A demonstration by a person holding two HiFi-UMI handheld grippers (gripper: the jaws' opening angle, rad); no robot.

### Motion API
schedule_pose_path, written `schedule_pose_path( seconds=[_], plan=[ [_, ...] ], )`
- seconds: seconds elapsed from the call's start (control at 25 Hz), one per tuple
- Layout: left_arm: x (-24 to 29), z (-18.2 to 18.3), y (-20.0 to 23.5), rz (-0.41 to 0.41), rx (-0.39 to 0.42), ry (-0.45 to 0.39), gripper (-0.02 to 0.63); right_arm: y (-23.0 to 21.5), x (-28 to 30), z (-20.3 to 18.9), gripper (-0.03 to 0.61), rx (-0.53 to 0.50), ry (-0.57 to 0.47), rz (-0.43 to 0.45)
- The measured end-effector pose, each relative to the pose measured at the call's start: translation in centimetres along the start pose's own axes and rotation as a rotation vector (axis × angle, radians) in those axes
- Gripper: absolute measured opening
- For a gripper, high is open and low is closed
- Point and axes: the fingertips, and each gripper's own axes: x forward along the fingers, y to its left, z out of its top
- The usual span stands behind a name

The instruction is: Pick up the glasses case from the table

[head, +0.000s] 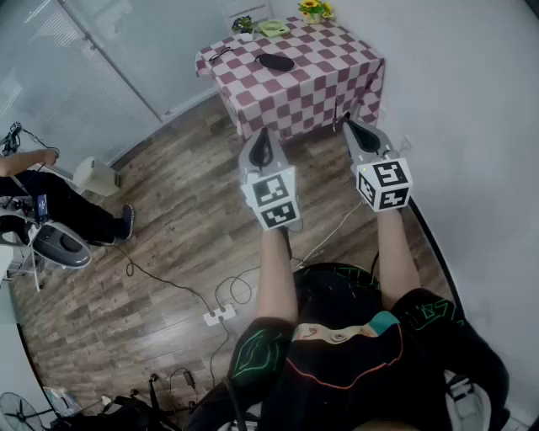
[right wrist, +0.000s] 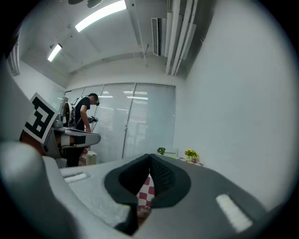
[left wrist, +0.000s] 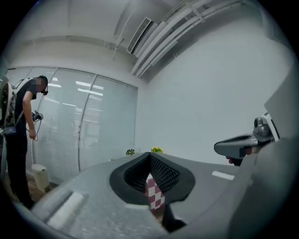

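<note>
The black oval glasses case (head: 276,61) lies on a small table with a red and white checked cloth (head: 328,76) against the far wall. Both grippers are held level in the air over the wooden floor, short of the table's near edge. My left gripper (head: 262,135) points at the table's front, jaws shut and empty; through its own view (left wrist: 149,154) only a sliver of checked cloth shows. My right gripper (head: 344,123) is beside the table's near right corner, also shut with nothing in it (right wrist: 149,156). Neither touches the case.
A green potted plant (head: 243,25), a pale green dish (head: 274,28) and yellow flowers (head: 314,8) stand at the table's back. A person (head: 50,202) sits at the left by a white bin (head: 97,177). A power strip (head: 219,316) and cables lie on the floor.
</note>
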Motion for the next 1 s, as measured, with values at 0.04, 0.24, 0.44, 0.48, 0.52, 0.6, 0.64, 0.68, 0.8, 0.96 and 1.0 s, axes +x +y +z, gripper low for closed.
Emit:
schedule_pose_path(
  seconds=[0.04, 0.24, 0.44, 0.48, 0.52, 0.6, 0.64, 0.68, 0.8, 0.96, 1.0],
  plan=[
    [0.1, -0.3, 0.1, -0.009, -0.015, 0.006, 0.009, 0.1, 0.3, -0.1, 0.005, -0.001, 0.001, -0.002],
    [1.1, -1.3, 1.5, -0.025, -0.055, 0.033, 0.009, 0.5, 1.7, -0.1, 0.005, 0.034, -0.011, -0.025],
    [2.1, -2.5, 2.3, -0.041, -0.099, 0.058, 0.009, 0.0, 2.2, -0.4, 0.003, 0.061, 0.005, -0.043],
    [2.3, -2.7, 2.6, -0.041, -0.108, 0.066, 0.009, 0.0, 2.2, -0.2, 0.003, 0.065, 0.004, -0.045],
    [2.4, -2.9, 2.8, -0.038, -0.116, 0.078, 0.009, 0.1, 2.3, -0.1, 0.004, 0.067, 0.003, -0.044],
    [2.6, -3.4, 2.9, -0.037, -0.124, 0.104, 0.009, 0.3, 2.2, -0.2, 0.005, 0.067, 0.013, -0.032],
    [2.6, -3.8, 2.7, -0.042, -0.127, 0.116, 0.009, 0.2, 2.1, -0.4, 0.005, 0.068, 0.024, -0.028],
    [2.6, -4.2, 2.3, -0.051, -0.130, 0.126, 0.009, -0.1, 1.9, -0.6, 0.005, 0.068, 0.033, -0.029],
    [2.6, -4.9, 1.7, -0.072, -0.147, 0.136, 0.009, -0.6, 1.8, -0.6, 0.005, 0.059, 0.036, -0.038],
    [3.2, -5.5, 3.5, -0.057, -0.190, 0.140, 0.009, 0.7, 2.9, -0.5, 0.004, 0.040, 0.041, -0.004],
    [3.3, -5.5, 4.0, -0.046, -0.199, 0.142, 0.009, 0.9, 3.2, -0.6, 0.004, 0.037, 0.048, 0.005]
  ],
)
